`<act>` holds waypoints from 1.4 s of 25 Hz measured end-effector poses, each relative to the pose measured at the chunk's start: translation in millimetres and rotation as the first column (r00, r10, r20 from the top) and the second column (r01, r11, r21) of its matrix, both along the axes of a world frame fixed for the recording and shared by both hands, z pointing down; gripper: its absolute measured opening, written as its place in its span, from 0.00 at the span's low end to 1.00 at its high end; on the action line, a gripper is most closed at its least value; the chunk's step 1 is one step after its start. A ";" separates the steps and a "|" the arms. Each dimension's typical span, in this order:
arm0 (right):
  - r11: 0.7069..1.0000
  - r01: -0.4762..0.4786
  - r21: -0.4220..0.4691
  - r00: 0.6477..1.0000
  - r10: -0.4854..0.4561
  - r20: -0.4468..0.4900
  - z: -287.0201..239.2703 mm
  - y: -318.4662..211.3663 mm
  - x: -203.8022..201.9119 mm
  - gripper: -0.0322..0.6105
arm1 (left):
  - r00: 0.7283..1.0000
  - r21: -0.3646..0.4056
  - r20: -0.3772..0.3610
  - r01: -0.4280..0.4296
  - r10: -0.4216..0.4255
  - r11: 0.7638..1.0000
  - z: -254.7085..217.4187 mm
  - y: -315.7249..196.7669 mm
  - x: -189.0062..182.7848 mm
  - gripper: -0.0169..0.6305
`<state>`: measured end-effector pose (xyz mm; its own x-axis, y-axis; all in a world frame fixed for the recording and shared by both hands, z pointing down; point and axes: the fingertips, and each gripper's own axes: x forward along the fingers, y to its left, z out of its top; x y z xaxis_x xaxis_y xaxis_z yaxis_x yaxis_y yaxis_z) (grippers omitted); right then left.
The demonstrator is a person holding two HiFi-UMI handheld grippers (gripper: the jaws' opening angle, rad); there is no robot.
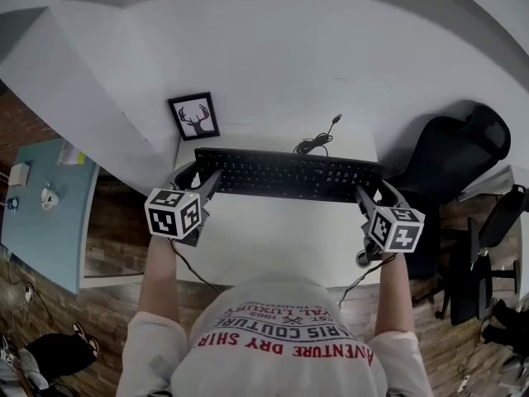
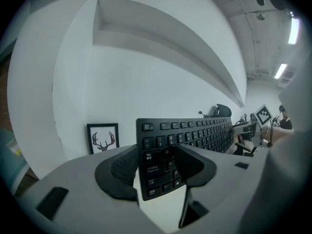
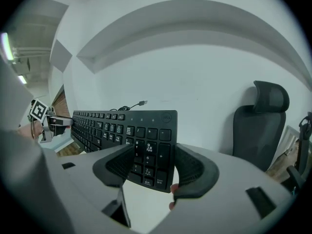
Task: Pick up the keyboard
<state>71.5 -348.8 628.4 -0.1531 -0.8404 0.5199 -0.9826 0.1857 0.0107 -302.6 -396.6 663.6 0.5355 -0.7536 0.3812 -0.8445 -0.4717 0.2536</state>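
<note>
A black keyboard (image 1: 289, 174) lies lengthwise across the white desk (image 1: 273, 238), with its cable (image 1: 314, 143) curled behind it. My left gripper (image 1: 202, 187) holds its left end and my right gripper (image 1: 368, 198) its right end. In the left gripper view, the keyboard (image 2: 195, 133) stands tilted up between the dark ribbed pads (image 2: 122, 167) of the left gripper (image 2: 156, 179). The right gripper view shows the number-pad end of the keyboard (image 3: 112, 126) clamped between the pads (image 3: 192, 172) of the right gripper (image 3: 146, 174). Whether it is off the desk I cannot tell.
A framed deer picture (image 1: 195, 116) leans on the wall behind the desk's left corner. A black office chair (image 1: 450, 155) stands right of the desk. A teal side table (image 1: 41, 222) with small items is at the far left. The white wall is close behind.
</note>
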 end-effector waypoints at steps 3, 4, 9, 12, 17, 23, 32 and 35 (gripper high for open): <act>1.000 0.002 0.026 1.000 -0.002 0.004 -16.2 -3.4 -3.3 0.47 | 1.000 0.044 0.005 0.004 -0.005 0.999 -21.4 -2.8 -3.8 0.41; 1.000 0.000 0.031 1.000 0.000 0.005 -20.4 -3.9 -3.5 0.47 | 1.000 0.056 0.007 0.002 -0.003 0.998 -27.3 -3.7 -4.2 0.41; 0.998 -0.004 0.065 1.000 0.004 0.002 -36.3 -2.7 -7.4 0.47 | 1.000 0.090 0.005 0.000 0.000 0.996 -45.0 -6.6 -7.5 0.41; 0.997 0.004 0.079 1.000 -0.003 -0.003 -41.5 -3.6 -9.8 0.47 | 1.000 0.104 0.001 0.009 -0.009 0.994 -50.0 -5.3 -10.2 0.41; 0.997 0.007 0.071 1.000 -0.006 -0.010 -40.6 -1.7 -7.4 0.47 | 1.000 0.098 -0.003 0.008 -0.008 0.995 -47.1 -4.0 -8.0 0.41; 0.998 0.012 0.059 1.000 -0.012 -0.014 -35.9 -4.0 -8.0 0.47 | 1.000 0.070 0.004 0.012 -0.013 0.997 -39.3 -3.5 -8.4 0.41; 0.999 0.021 0.025 1.000 -0.020 -0.013 -24.4 -5.9 -6.2 0.47 | 1.000 0.051 0.010 0.027 -0.028 0.998 -27.9 0.3 -7.5 0.41; 1.000 0.021 0.022 1.000 -0.021 -0.011 -23.0 -6.8 -6.0 0.47 | 0.999 0.055 0.015 0.030 -0.031 0.998 -28.2 -0.5 -7.4 0.41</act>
<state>65.6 -355.6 605.3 -0.1656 -0.8483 0.5030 -0.9783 0.2059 0.0252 -310.0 -397.2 635.4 0.5065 -0.7892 0.3472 -0.8622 -0.4588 0.2149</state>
